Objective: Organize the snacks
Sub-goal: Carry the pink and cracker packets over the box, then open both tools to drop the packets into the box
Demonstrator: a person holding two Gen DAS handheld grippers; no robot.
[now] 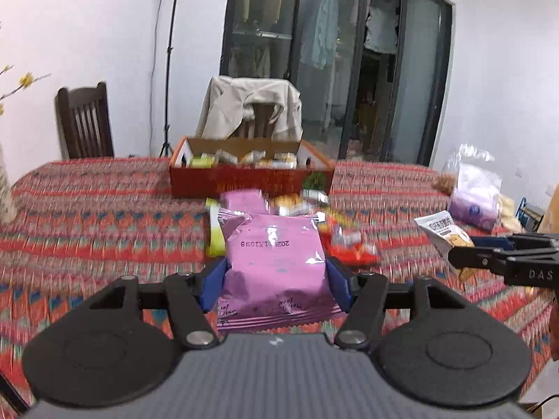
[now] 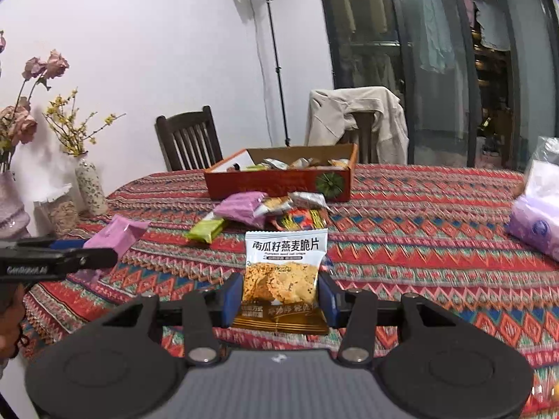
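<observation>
My left gripper (image 1: 276, 272) is shut on a pink snack packet (image 1: 276, 262) and holds it above the table; it also shows in the right wrist view (image 2: 117, 232). My right gripper (image 2: 281, 291) is shut on a white and gold oat crisp packet (image 2: 284, 272), also seen in the left wrist view (image 1: 445, 235). A red cardboard box (image 1: 244, 181) with several packets inside stands at the far side (image 2: 272, 183). A loose pile of snacks (image 2: 258, 209) lies just in front of the box, with another pink packet (image 1: 242, 200).
A patterned red tablecloth (image 2: 419, 230) covers the table. A plastic bag with purple contents (image 2: 538, 223) lies at the right. Vases with flowers (image 2: 87, 181) stand at the left edge. Two chairs (image 2: 188, 139) stand behind the table, one draped with a jacket (image 2: 360, 115).
</observation>
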